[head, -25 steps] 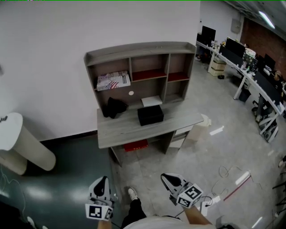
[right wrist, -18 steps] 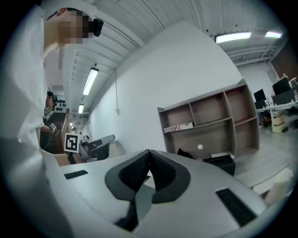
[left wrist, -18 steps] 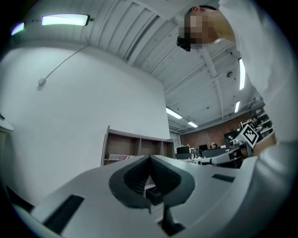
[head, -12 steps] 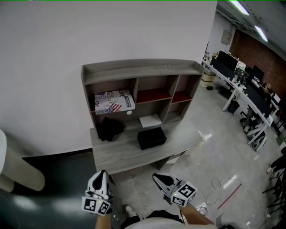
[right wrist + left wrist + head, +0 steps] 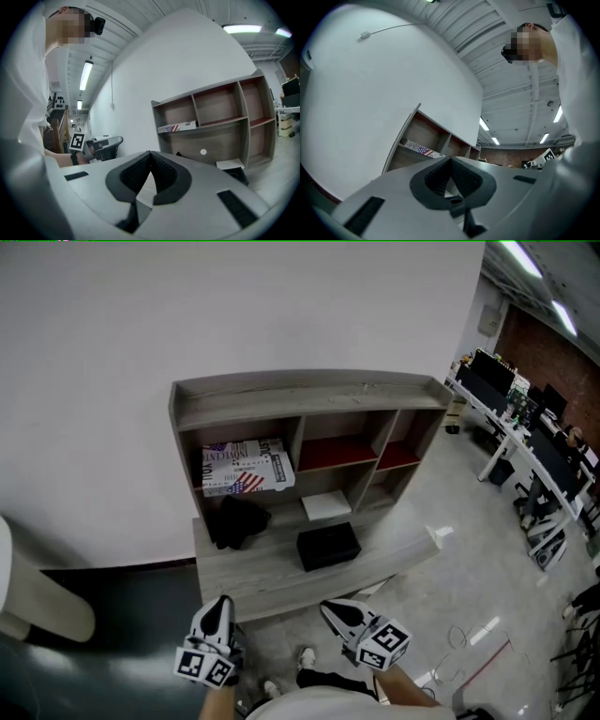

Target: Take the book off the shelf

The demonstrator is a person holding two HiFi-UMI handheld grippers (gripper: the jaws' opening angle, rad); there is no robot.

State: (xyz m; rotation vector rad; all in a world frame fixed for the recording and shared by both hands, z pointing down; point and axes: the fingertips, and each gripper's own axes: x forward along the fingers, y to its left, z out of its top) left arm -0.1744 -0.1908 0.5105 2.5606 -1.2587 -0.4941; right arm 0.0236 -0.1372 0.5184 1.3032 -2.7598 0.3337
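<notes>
A book with a flag-patterned cover (image 5: 246,466) lies flat in the upper left compartment of the grey wooden shelf unit (image 5: 300,395) against the white wall. The same book (image 5: 177,126) appears in the right gripper view and, small, in the left gripper view (image 5: 423,150). My left gripper (image 5: 218,612) and right gripper (image 5: 336,614) are held low in front of the desk, well short of the shelf. Both are shut with nothing between their pads.
On the desk top (image 5: 272,577) sit a black box (image 5: 328,546), a dark bundle (image 5: 236,521) and a white flat item (image 5: 326,506). Red-lined compartments (image 5: 337,452) are to the book's right. Office desks with monitors (image 5: 525,418) stand far right. A pale rounded object (image 5: 37,596) is at left.
The shelf unit has grown larger and shifted lower in the head view as I came closer. Both grippers stay shut and low in the picture.
</notes>
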